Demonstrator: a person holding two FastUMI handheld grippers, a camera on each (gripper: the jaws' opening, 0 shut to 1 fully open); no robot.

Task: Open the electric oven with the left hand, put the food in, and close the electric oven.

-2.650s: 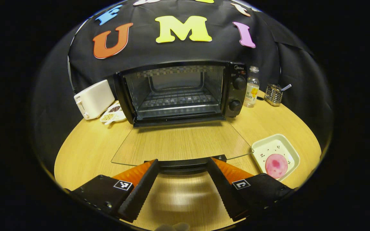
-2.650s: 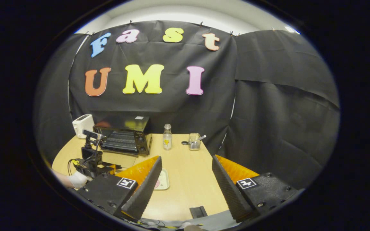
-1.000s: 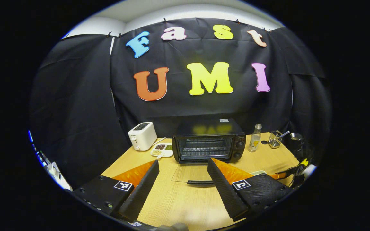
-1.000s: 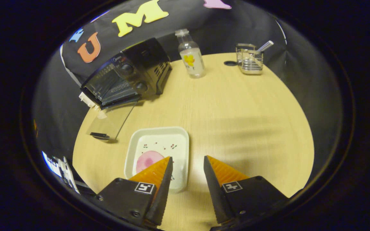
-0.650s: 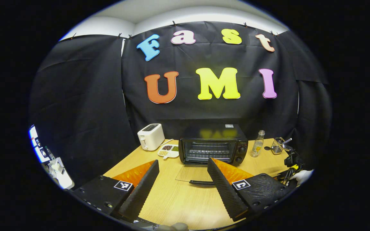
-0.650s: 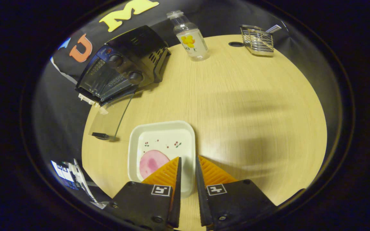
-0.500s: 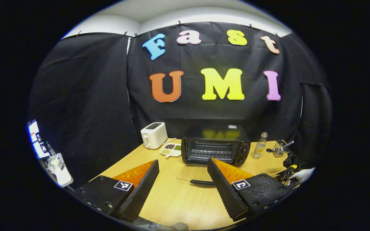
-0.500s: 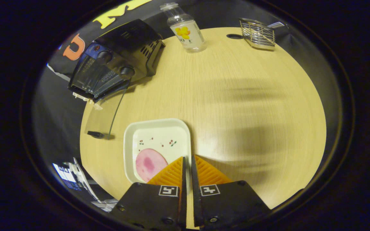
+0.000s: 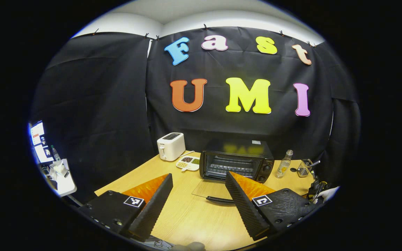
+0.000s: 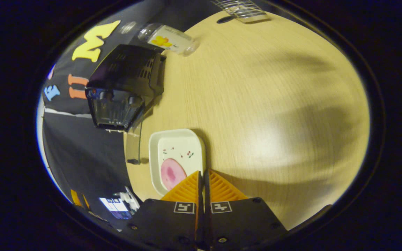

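The right tongs point(image 10: 201, 174) are pinching the plate point(image 10: 159, 139) rim; the left tongs point(image 9: 197, 184) are idling, spread. With a one-edge grip, the plate is likely tilting, risking the food point(image 10: 171, 173) sliding off before the oven point(image 10: 124, 90) ahead-left.

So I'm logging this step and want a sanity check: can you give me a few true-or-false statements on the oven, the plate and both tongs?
1. The oven door is shut. False: it lies open, flat on the table.
2. The right tongs are shut on the plate rim. True.
3. The left tongs grip the door handle. False: they are open, well back from it.
4. The pink food sits on the plate. True.
5. The bottle stands left of the oven. False: it stands on its right.
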